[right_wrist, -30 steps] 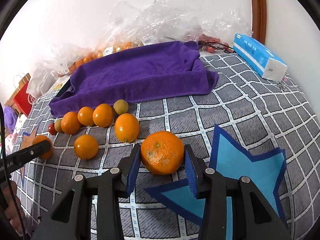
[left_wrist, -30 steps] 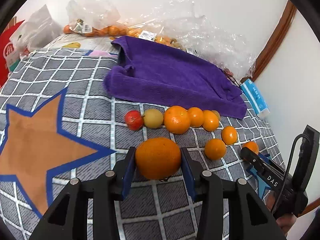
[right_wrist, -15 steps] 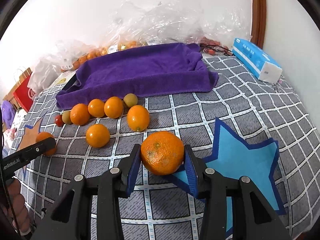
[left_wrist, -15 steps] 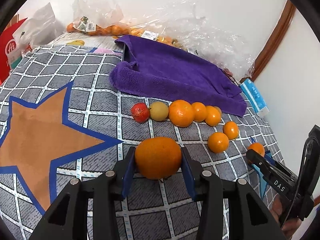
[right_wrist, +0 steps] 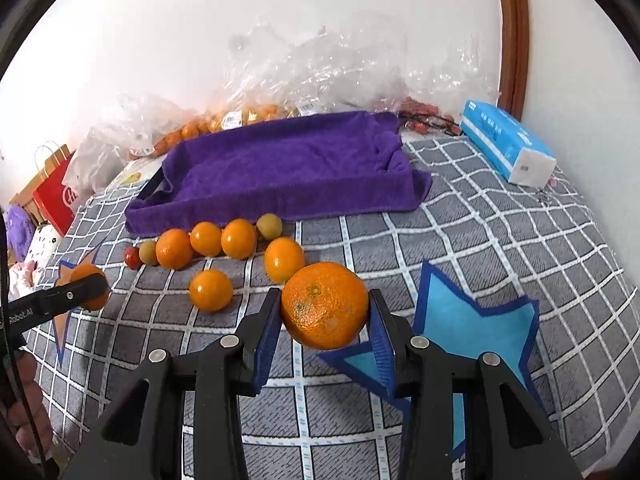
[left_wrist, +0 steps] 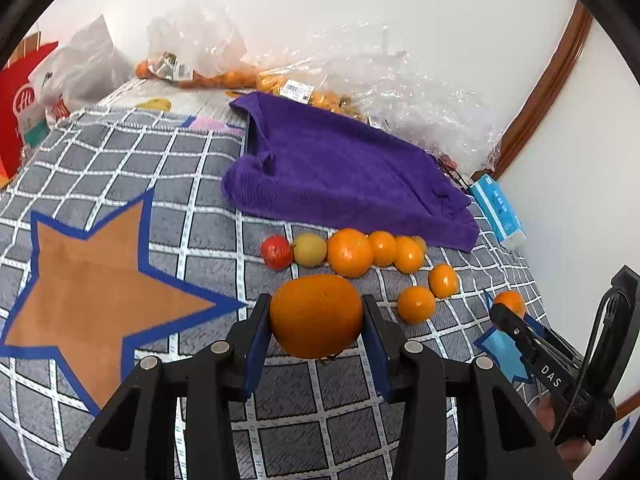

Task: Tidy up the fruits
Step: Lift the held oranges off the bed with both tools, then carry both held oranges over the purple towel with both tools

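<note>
Left orange: large, smooth, deep orange, a little wider than tall; its long axis runs sideways from one finger to the other.
Left gripper: clenched on that orange, a blue pad pressed to each side, the fruit sitting at the fingertips above the grey checked blanket, next to the brown star patch.
Right orange: large, round, pebbled skin with dull blotches; its green stem scar faces up and toward the camera.
Right gripper: grasping this orange between its blue pads at the fingertips, over the edge of the light blue star patch.
Loose fruit: a row lies just in front of the purple towel, made up of a small red fruit, a yellow-green one and several small oranges touching side by side; two more small oranges lie nearer the grippers.
Towel: draped over a tray-like shape, its hollow bare.
Behind: clear plastic bags with more oranges against the wall; a blue tissue pack to the right.
</note>
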The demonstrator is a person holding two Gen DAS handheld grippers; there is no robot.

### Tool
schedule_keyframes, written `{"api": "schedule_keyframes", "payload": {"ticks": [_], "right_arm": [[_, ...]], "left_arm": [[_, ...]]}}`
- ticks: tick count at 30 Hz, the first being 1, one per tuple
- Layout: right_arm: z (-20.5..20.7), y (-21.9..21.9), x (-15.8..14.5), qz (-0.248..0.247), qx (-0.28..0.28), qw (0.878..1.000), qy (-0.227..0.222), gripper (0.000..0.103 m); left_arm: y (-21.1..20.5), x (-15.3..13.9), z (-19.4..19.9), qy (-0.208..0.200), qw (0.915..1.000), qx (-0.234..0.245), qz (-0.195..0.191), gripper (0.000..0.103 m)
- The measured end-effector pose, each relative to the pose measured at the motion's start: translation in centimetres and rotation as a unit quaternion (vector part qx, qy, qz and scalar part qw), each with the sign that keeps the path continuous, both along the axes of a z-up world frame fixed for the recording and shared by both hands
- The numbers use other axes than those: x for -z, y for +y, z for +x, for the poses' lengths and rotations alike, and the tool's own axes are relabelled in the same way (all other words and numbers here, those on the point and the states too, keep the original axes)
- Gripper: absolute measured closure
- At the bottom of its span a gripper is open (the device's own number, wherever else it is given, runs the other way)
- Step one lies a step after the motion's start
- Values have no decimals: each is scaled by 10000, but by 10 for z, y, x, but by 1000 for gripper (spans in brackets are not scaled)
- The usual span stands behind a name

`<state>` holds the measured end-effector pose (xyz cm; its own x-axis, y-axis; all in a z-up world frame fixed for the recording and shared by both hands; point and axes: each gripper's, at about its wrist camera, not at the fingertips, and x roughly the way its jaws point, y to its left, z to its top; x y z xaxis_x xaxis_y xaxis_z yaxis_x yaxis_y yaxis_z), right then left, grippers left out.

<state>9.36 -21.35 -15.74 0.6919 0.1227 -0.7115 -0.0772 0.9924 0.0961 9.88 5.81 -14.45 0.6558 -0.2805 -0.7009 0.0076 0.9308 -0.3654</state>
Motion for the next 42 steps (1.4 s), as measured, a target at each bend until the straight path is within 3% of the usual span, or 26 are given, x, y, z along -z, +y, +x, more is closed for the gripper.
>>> {"api": "schedule_keyframes", "payload": {"ticks": [25, 42], "right_arm": [[17, 16, -28, -68, -268, 9995, -161, 61], [28, 18, -64, -146, -441, 9986, -265, 61]], "left_arm": [[8, -39, 12, -328, 9994, -100, 20, 62], [6, -82, 15, -616, 9975, -174, 291, 62]]}}
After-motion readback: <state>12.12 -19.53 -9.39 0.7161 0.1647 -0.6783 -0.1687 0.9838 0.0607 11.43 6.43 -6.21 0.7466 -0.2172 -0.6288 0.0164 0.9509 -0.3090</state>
